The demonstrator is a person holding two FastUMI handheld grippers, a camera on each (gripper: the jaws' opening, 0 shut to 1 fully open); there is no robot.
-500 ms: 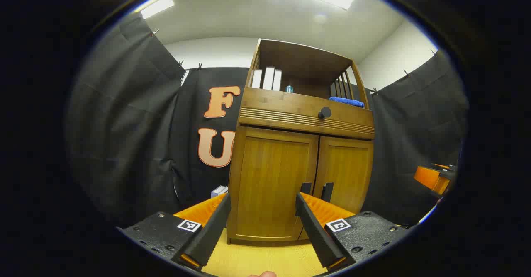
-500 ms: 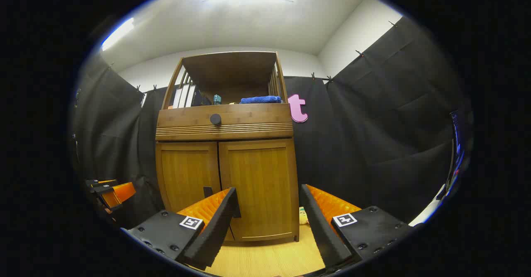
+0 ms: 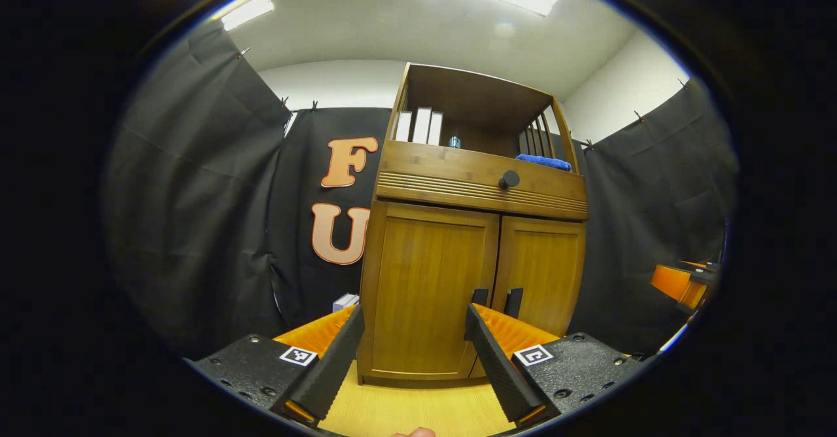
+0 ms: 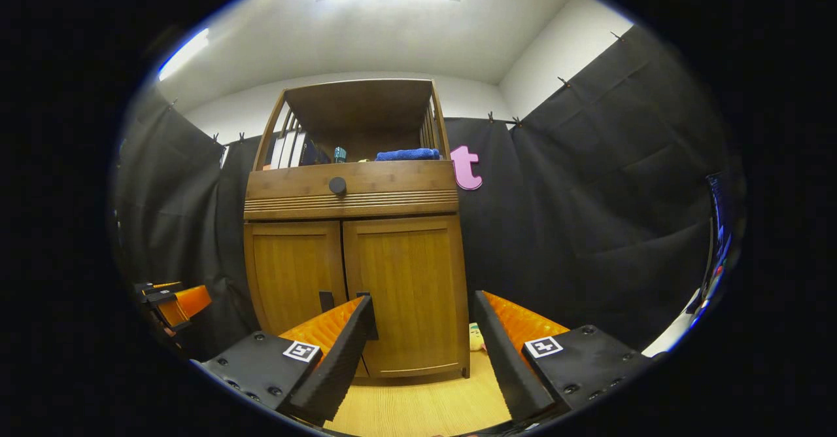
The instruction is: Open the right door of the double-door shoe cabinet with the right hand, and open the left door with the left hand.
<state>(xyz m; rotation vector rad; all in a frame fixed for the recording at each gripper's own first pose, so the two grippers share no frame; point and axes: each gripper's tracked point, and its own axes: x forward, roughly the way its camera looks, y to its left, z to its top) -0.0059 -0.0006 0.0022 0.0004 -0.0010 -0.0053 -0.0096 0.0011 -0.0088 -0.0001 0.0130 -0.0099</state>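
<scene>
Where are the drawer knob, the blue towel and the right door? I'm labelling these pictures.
drawer knob point(image 4: 337, 186): right gripper view, its round face.
blue towel point(image 4: 407, 154): right gripper view, its front fold.
right door point(image 4: 404, 286): right gripper view, middle of the panel.

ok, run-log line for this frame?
phase: approach | left door: closed | right door: closed | left gripper: open, off cabinet | right gripper: open, off cabinet

Each handheld gripper carries two long wedge-shaped fingers with ribbed inner faces, mounted on flat black blocks studded with small screws. The left gripper and the right gripper each wear a small square black-and-white marker on both blocks, with orange ribbed housing behind.
</scene>
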